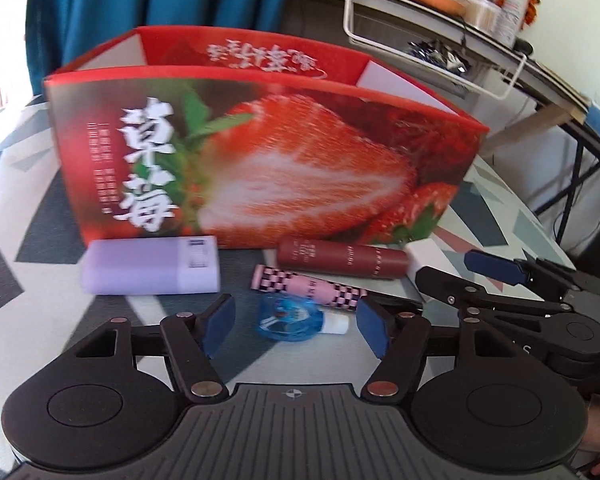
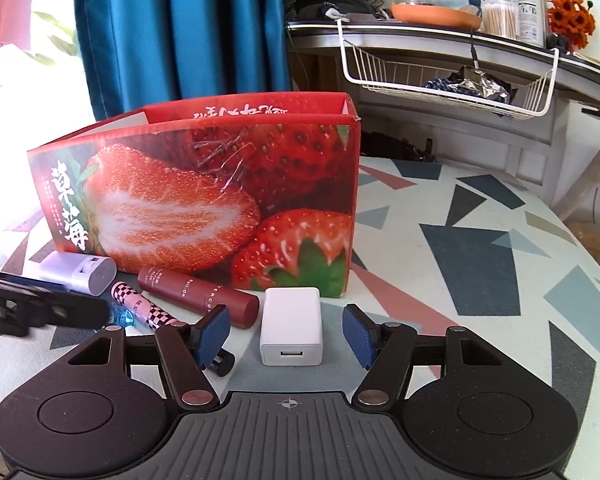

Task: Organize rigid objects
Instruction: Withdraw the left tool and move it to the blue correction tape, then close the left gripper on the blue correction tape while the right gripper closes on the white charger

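A red strawberry-print box (image 1: 260,160) (image 2: 204,196) stands open-topped on the patterned table. In front of it lie a lilac power bank (image 1: 152,266) (image 2: 80,272), a maroon tube (image 1: 342,264) (image 2: 198,290), a pink checkered tube (image 1: 308,288) (image 2: 144,308), a blue correction-tape dispenser (image 1: 290,318) and a white USB charger (image 2: 291,326). My left gripper (image 1: 296,326) is open, its fingers either side of the blue dispenser. My right gripper (image 2: 286,334) is open around the white charger; it also shows in the left wrist view (image 1: 460,270).
The table (image 2: 480,248) has a geometric-pattern cloth. Behind it a blue curtain (image 2: 180,32) hangs. A cluttered shelf with a white wire basket (image 2: 448,76) stands at the back right. My left gripper's finger (image 2: 40,308) reaches in from the left in the right wrist view.
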### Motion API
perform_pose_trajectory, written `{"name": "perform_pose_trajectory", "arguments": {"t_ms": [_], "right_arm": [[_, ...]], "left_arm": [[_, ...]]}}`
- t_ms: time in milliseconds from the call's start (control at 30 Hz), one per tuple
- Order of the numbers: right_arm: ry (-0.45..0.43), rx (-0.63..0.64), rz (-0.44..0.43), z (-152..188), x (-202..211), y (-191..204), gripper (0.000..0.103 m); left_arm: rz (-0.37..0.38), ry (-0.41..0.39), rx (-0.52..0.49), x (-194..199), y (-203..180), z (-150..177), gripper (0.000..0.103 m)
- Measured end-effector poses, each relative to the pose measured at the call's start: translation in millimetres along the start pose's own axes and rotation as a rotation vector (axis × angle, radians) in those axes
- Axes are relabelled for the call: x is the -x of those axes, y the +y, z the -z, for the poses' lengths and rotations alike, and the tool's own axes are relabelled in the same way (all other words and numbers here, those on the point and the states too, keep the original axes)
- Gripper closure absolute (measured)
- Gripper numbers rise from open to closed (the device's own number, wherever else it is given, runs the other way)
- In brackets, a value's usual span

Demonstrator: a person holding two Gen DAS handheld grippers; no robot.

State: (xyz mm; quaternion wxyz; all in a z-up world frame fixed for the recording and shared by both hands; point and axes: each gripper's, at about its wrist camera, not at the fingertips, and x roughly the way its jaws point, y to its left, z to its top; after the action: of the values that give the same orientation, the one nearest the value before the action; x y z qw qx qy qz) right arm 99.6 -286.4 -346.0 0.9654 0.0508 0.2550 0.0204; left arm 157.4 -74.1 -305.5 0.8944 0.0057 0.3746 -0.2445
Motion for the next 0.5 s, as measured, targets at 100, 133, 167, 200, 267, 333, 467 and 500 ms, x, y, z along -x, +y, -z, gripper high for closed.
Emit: {"name": "perform_pose_trajectory", "arguments": {"t_ms": [100,133,167,200,267,333,467,500], "right_arm": [[0.002,-0.008,0.0,0.4,-0.9,-2.0,0.044],[0.003,-0.012,0.0,0.5,-1.5,-2.6,0.044],[0.004,-0.015,0.001,0.6,-1.9,-3.1,0.044],[0.004,-0.019,0.001,0.5,-2.3,-3.6,0.044],[0.005,-0.026,0.0,0.6,-3.2,-4.3,0.044],[0.006,-0.026,-0.003,1.0,-3.6,-4.0,0.044],[0.006,-0.023,-0.004,0.8,-3.1,-3.2,0.044],[0.006,-0.025,-0.003,0.7,-3.0,-3.3,0.044]], "left_arm": [[-0.011,0.02,0.017,-11.7,-3.0,-1.4,0.034],[-0.013,0.028,0.02,-14.9,-3.7,-1.7,0.035],[-0.015,0.034,0.017,-16.8,-4.3,-0.8,0.034],[-0.02,0.028,0.002,-17.5,-6.3,0.7,0.034],[-0.032,0.028,-0.036,-18.3,-11.0,2.2,0.033],[-0.037,0.024,-0.045,-19.1,-12.4,3.0,0.033],[-0.079,0.008,-0.102,-16.8,-15.5,7.8,0.045],[-0.077,0.004,-0.101,-14.1,-14.4,10.0,0.045]]}}
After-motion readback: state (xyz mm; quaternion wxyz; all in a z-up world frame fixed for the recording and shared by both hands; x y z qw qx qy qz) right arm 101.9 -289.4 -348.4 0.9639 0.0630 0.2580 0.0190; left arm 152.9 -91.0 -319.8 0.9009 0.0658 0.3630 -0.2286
